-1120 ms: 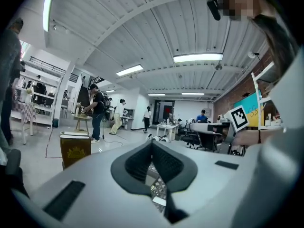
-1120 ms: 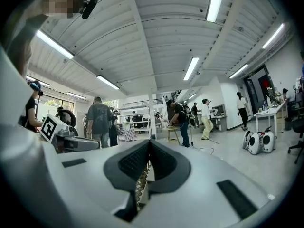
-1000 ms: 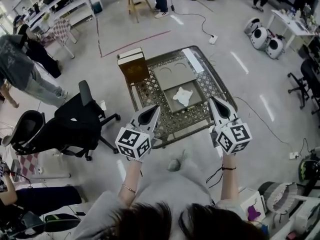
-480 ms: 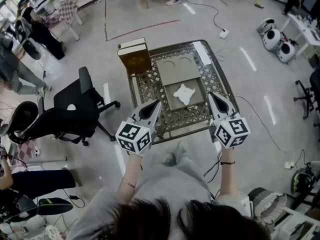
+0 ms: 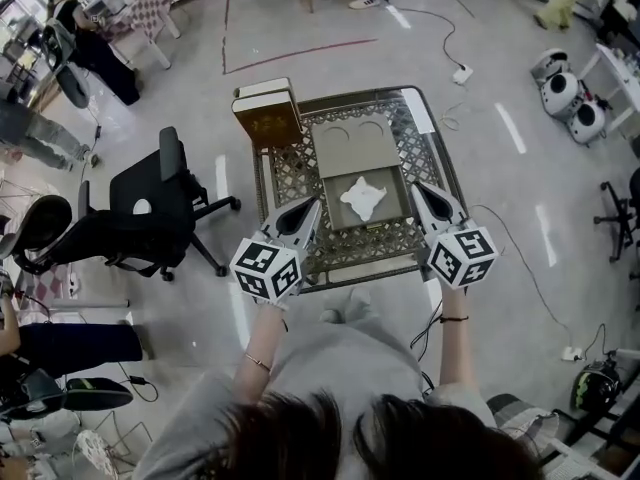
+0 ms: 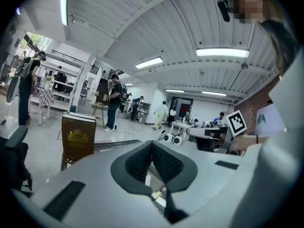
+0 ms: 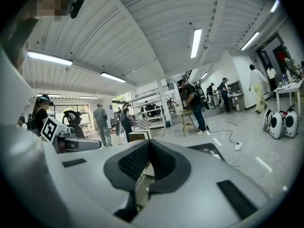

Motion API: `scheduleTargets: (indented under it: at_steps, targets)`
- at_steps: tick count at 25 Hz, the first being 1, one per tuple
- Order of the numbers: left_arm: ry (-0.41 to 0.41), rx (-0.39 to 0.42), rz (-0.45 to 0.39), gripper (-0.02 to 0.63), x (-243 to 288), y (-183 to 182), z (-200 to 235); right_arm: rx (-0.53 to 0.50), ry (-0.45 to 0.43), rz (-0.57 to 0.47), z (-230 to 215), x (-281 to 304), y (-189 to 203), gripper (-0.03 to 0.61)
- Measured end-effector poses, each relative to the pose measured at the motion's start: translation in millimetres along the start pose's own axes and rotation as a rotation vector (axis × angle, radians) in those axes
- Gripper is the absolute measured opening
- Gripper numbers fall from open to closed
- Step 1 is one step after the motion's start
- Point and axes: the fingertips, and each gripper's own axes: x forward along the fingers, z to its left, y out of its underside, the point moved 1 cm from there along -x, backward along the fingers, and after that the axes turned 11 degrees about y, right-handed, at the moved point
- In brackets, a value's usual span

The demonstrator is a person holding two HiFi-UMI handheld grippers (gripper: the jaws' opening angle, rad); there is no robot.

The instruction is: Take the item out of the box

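An open grey cardboard box (image 5: 337,213) lies on the metal lattice table (image 5: 300,168), its lid (image 5: 350,146) folded back on the far side. A white crumpled item (image 5: 362,196) rests inside the box. My left gripper (image 5: 313,206) hovers over the table's near part, just left of the box, and looks shut with nothing in it (image 6: 152,144). To the right of the box, by its near corner, my right gripper (image 5: 418,188) is also shut and empty (image 7: 149,142). Neither touches the box.
A brown box with a gold emblem (image 5: 268,118) (image 6: 78,137) stands at the table's far left corner. A black office chair (image 5: 150,208) is left of the table. A cable and power strip (image 5: 462,73) lie on the floor beyond; white round machines (image 5: 570,98) stand far right.
Both grippers have moved forward and a little down toward the table, and now stand on either side of the box. The item has not moved.
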Motion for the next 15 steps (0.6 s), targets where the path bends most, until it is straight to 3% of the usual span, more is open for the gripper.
scheduleTargets:
  at_steps: [15]
  targets:
    - [0.004,-0.061,0.080,0.018,23.5,25.1,21.0,0.007,-0.071,0.137,-3.2,42.9,33.0,0.021]
